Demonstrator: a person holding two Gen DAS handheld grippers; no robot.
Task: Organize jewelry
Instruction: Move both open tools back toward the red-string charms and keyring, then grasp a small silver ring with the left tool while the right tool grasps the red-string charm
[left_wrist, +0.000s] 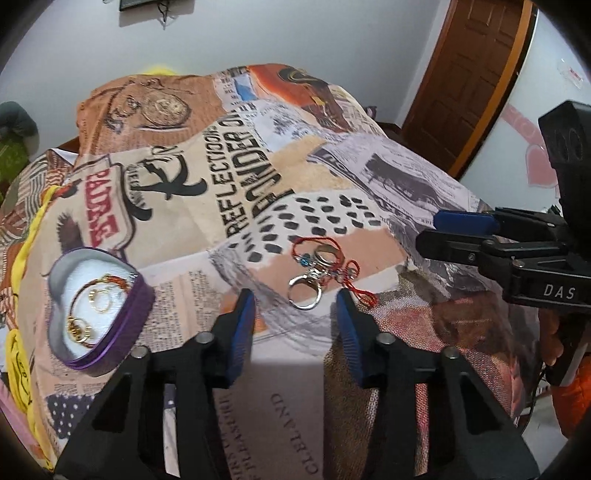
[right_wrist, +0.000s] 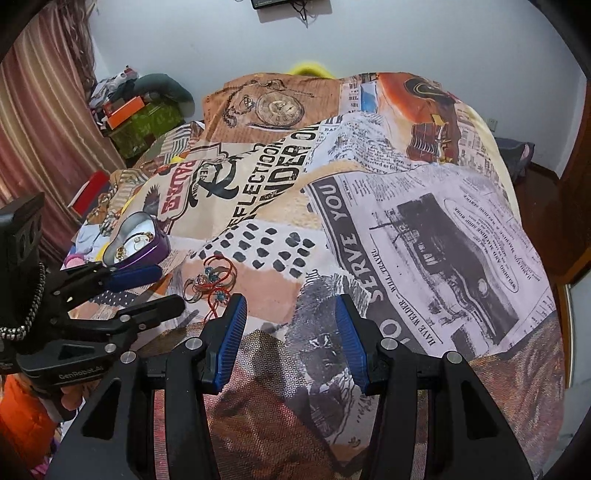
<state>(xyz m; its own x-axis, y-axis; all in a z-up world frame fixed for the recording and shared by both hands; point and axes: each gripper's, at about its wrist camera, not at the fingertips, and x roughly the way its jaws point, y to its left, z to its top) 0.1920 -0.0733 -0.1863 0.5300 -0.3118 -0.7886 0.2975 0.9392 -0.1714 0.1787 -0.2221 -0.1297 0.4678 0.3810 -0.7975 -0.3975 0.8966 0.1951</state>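
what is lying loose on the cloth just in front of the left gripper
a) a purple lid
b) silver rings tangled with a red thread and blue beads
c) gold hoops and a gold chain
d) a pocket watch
b: the silver rings with the red thread lie on the printed cloth ahead of the open left gripper; the gold pieces sit in the heart-shaped tin.

A home bedroom: printed bedspread (right_wrist: 369, 221), curtain (right_wrist: 48, 122) (striped), wooden door (left_wrist: 476, 66).
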